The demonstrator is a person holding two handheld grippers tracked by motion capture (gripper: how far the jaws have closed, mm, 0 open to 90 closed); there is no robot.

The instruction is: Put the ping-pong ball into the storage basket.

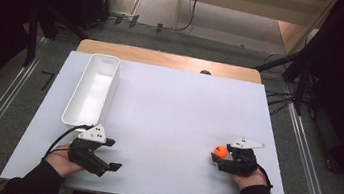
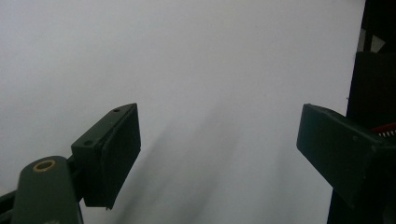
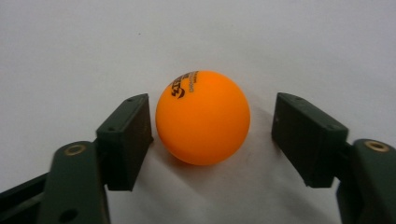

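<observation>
Right now we have the right gripper (image 1: 221, 158) down at the orange ball (image 3: 203, 117), jaws spread with the ball sitting between them. In the right gripper view, one pad (image 3: 133, 135) is just beside the ball, maybe touching, we can't tell; the other pad (image 3: 303, 133) stands clear with a visible gap. So not pinched. Ball rests on the white table sheet (image 1: 173, 107), black print on its upper side, turned away from the gripper's camera. From the high view, the ball (image 1: 222, 151) sits right at the tip of the right gripper, just ahead of the holding hand (image 1: 249, 178).

Our left gripper (image 1: 104, 156) is also spread wide, nothing between the jaws: its own view shows bare sheet (image 2: 187, 70) between and beyond the two black pads (image 2: 114, 156). It lies low over the sheet, well apart from the ball, which is far off to its right.

White bin (image 1: 92, 89) sits just ahead of the left gripper, long axis running away from it, near end close to the gripper's grey plate (image 1: 93, 132). Relative to the right gripper, the bin is well off to the left and farther forward.
</observation>
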